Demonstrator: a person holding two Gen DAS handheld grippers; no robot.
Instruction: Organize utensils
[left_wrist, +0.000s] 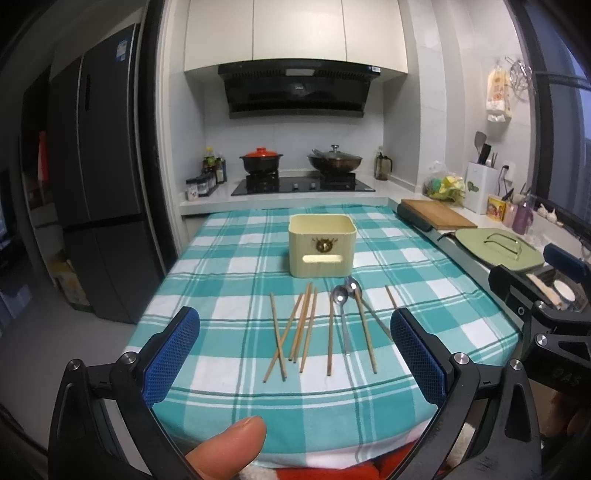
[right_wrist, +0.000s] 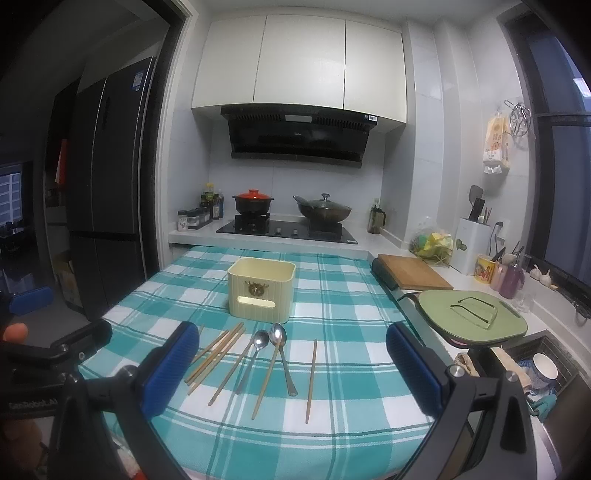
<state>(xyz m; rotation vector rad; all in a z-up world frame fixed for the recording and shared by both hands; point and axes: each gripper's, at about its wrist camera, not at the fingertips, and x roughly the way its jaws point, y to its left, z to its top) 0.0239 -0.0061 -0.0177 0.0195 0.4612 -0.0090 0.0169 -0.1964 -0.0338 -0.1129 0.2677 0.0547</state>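
A cream utensil box (left_wrist: 321, 245) (right_wrist: 261, 286) stands open-topped in the middle of the teal checked tablecloth (left_wrist: 229, 266) (right_wrist: 340, 295). In front of it lie several wooden chopsticks (left_wrist: 301, 328) (right_wrist: 218, 350) and two metal spoons (left_wrist: 341, 314) (right_wrist: 280, 354), spread loosely. One chopstick (right_wrist: 311, 380) lies apart on the right. My left gripper (left_wrist: 295, 358) is open, hovering above the near table edge with nothing between its blue pads. My right gripper (right_wrist: 288, 369) is open too, held above the utensils and empty. A thumb (left_wrist: 229, 446) shows at the bottom of the left wrist view.
A wooden cutting board (left_wrist: 437, 214) (right_wrist: 413, 277) and a green lidded pan (left_wrist: 498, 247) (right_wrist: 472, 314) sit along the right counter. A sink with a bowl (right_wrist: 545, 367) is at the far right. Behind are a stove with pots (left_wrist: 299, 162) and a fridge (left_wrist: 96, 177) on the left.
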